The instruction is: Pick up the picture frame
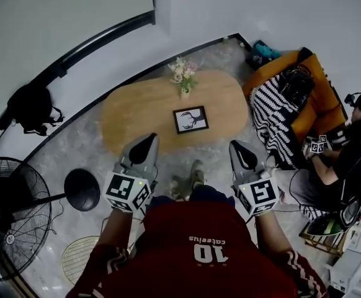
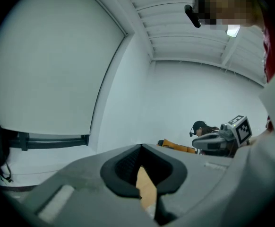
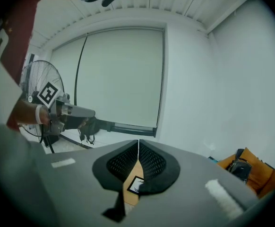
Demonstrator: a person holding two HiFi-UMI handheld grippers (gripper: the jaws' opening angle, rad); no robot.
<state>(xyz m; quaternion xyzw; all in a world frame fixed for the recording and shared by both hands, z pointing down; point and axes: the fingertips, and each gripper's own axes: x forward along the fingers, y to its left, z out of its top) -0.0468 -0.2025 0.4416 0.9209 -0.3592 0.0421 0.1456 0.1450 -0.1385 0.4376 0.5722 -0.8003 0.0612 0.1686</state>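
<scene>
A black picture frame [image 1: 190,120] with a deer print lies flat on the oval wooden table [image 1: 137,113], just below a small vase of flowers [image 1: 182,76]. My left gripper [image 1: 148,140] hovers at the table's near edge, left of the frame, with its jaws together and nothing in them. My right gripper [image 1: 237,146] is level with it on the right, also shut and empty. In the right gripper view the frame [image 3: 136,185] shows through the gap under the closed pads [image 3: 149,162]. The left gripper view shows only a strip of table [image 2: 146,190] there.
An orange sofa [image 1: 320,98] with a striped blanket [image 1: 273,113] and a black bag stands right of the table. A person [image 1: 348,160] sits beside it. A floor fan [image 1: 7,219], a round black base [image 1: 82,189] and a black bag [image 1: 31,107] are on the left.
</scene>
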